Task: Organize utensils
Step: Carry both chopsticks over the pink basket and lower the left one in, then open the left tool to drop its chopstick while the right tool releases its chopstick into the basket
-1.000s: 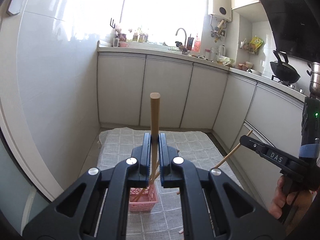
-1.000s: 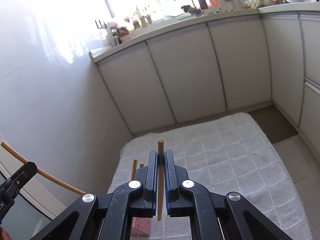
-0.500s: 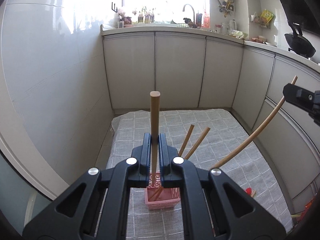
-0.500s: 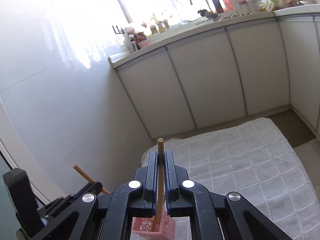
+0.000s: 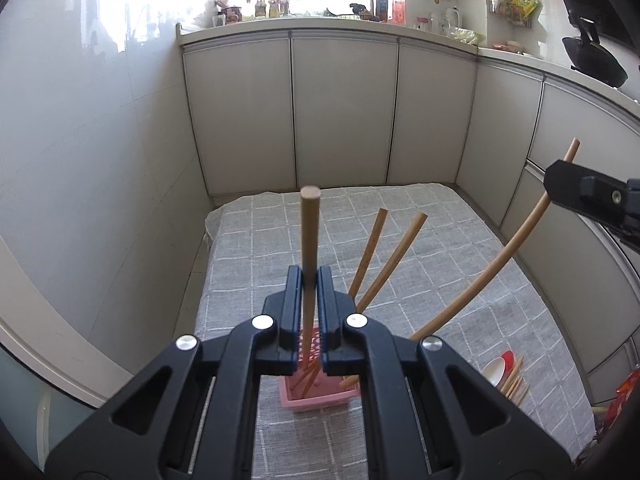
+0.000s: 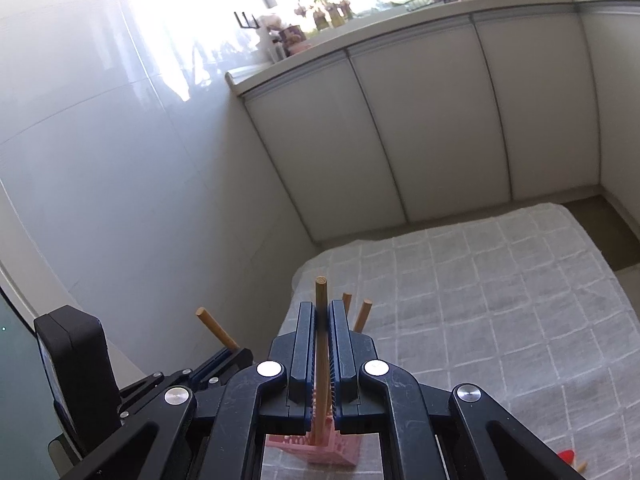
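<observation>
Pinching one round wooden chopstick (image 5: 310, 248) each, left gripper (image 5: 309, 296) and right gripper (image 6: 322, 320) hover over the pink slotted plastic basket (image 5: 320, 398). Best lower both tips inside before letting go.

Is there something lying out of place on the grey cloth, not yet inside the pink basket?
Yes. A red and white spoon and a few loose chopsticks lie on the grey cloth, right of the pink basket, where two chopsticks already lean.

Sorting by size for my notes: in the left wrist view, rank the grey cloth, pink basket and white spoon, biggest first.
1. grey cloth
2. pink basket, partly hidden by the gripper
3. white spoon
</observation>
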A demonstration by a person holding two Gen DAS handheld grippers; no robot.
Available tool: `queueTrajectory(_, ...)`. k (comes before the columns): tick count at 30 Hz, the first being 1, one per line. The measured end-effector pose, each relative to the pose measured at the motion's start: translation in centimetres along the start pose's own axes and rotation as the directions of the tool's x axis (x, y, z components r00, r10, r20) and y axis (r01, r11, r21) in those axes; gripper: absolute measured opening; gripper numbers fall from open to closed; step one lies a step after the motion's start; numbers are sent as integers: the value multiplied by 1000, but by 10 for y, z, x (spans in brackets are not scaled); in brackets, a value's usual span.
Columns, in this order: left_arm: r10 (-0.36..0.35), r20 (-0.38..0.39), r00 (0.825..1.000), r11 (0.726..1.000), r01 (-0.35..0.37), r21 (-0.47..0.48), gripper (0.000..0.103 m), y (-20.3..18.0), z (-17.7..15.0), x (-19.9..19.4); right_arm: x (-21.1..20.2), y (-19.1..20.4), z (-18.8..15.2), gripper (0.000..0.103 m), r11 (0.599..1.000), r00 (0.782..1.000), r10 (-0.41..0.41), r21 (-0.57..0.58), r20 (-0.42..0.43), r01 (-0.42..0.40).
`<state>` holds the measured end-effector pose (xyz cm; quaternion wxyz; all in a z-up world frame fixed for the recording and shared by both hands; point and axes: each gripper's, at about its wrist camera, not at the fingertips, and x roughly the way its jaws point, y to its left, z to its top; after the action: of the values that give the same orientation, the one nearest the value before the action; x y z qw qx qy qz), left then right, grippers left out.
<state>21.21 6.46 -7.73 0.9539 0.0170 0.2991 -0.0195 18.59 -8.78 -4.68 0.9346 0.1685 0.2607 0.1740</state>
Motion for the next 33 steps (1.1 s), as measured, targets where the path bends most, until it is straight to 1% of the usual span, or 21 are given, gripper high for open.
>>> queueTrajectory(1, 1, 1, 1000, 1000, -1, -1, 11, 0, 0, 0, 2, -1, -1, 5, 1000, 1000, 0, 3, -4, 0)
queueTrajectory(3, 4, 8, 1000, 1000, -4, 2, 21, 1, 1, -1, 6, -4, -1, 5, 1000, 1000, -1, 8, -11, 1)
queueTrajectory(6, 6, 21, 1000, 1000, -6, 4, 32, 0, 1, -5, 13, -8, -3, 5, 1000, 1000, -8, 20, -26, 9)
queueTrajectory(7, 9, 24, 1000, 1000, -9, 5, 34, 0, 1, -8, 16, -10, -3, 5, 1000, 999, -6, 27, -33, 7)
queueTrajectory(9, 15, 30, 999, 1000, -15, 6, 43, 1, 2, -10, 21, -13, -4, 5, 999, 999, -7, 38, -43, 8)
queueTrajectory(11, 18, 30, 999, 1000, -18, 2, 45, 3, 1, -12, 27, -15, -6, 5, 999, 999, -8, 49, -53, 11)
queueTrajectory(19, 2, 38, 999, 1000, -1, -25, 47, 12, 1, -16, 49, -22, -11, 5, 996, 996, -15, 90, -84, 22)
queueTrajectory(27, -71, 19, 997, 991, 73, -109, 47, 20, 2, -7, 63, -27, -14, 6, 992, 994, -9, 125, -105, 23)
queueTrajectory(32, -70, 25, 997, 989, 73, -126, 47, 24, 1, -14, 70, -28, -15, 6, 992, 994, -13, 126, -111, 27)
queueTrajectory(33, -67, 25, 997, 989, 70, -129, 47, 26, 1, -16, 71, -29, -15, 8, 991, 994, -12, 129, -113, 27)
